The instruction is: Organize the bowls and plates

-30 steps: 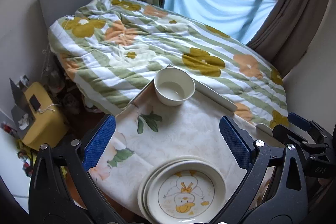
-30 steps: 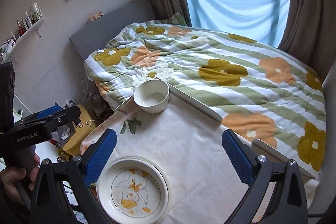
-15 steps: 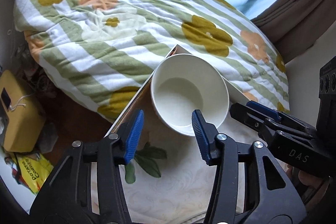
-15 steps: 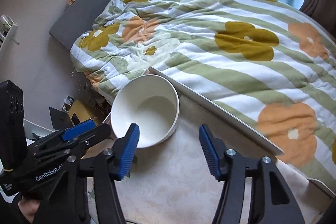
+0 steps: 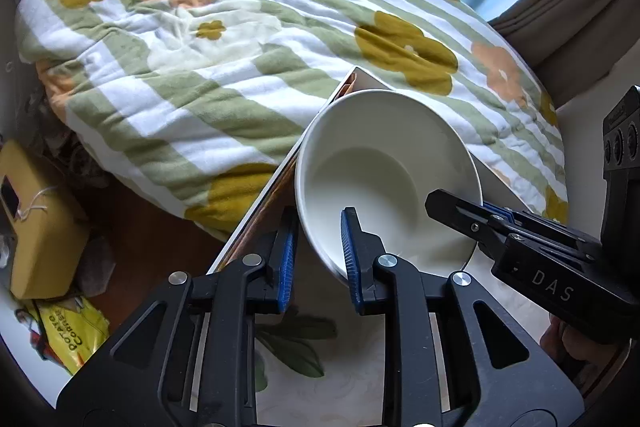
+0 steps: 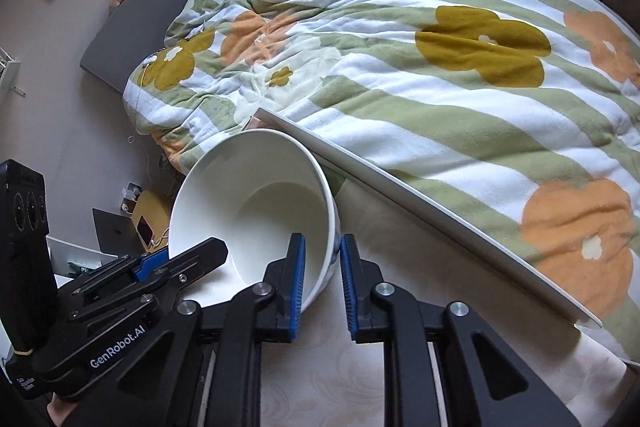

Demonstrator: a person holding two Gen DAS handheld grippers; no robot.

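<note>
A plain white bowl stands near the far corner of the table, which has a cream leaf-print cloth. It looks tilted. My left gripper is closed on its near left rim, one pad inside and one outside. My right gripper is closed on the bowl's near right rim the same way. Each gripper shows in the other's view: the right one and the left one. The plates are out of view.
A bed with a green-striped flower quilt lies right behind the table. A raised white edge strip runs along the table's far side. A yellow box and a snack bag lie on the floor at left.
Both grippers moved forward to the bowl and narrowed from wide open onto its rim. The duck plates dropped out of view. The bowl now looks tipped.
</note>
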